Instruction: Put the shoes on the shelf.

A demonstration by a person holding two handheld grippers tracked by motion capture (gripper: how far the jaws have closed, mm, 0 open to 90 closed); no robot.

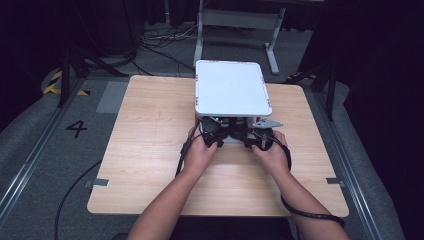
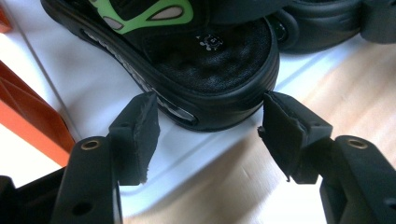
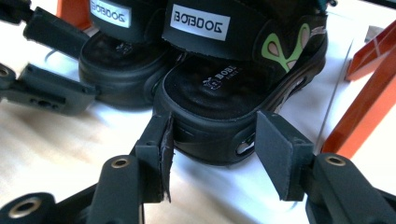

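Observation:
Two black sandals with green marks stand side by side on the white lower board (image 2: 93, 84) of a small rack. In the left gripper view, the heel of one sandal (image 2: 210, 65) lies between the jaws of my left gripper (image 2: 210, 133), which is open, its pads close to either side. In the right gripper view, my right gripper (image 3: 219, 149) is open around the heel of the other sandal (image 3: 219, 93), its left pad (image 3: 164, 140) against the sole. In the high view, the left gripper (image 1: 212, 136) and right gripper (image 1: 258, 137) sit at the rack's near edge.
The rack has a white top board (image 1: 232, 87) and orange side supports (image 3: 369, 93), and stands at the middle back of the wooden table (image 1: 150, 145). Cables trail from both grippers. Bare tabletop lies left, right and in front of the rack.

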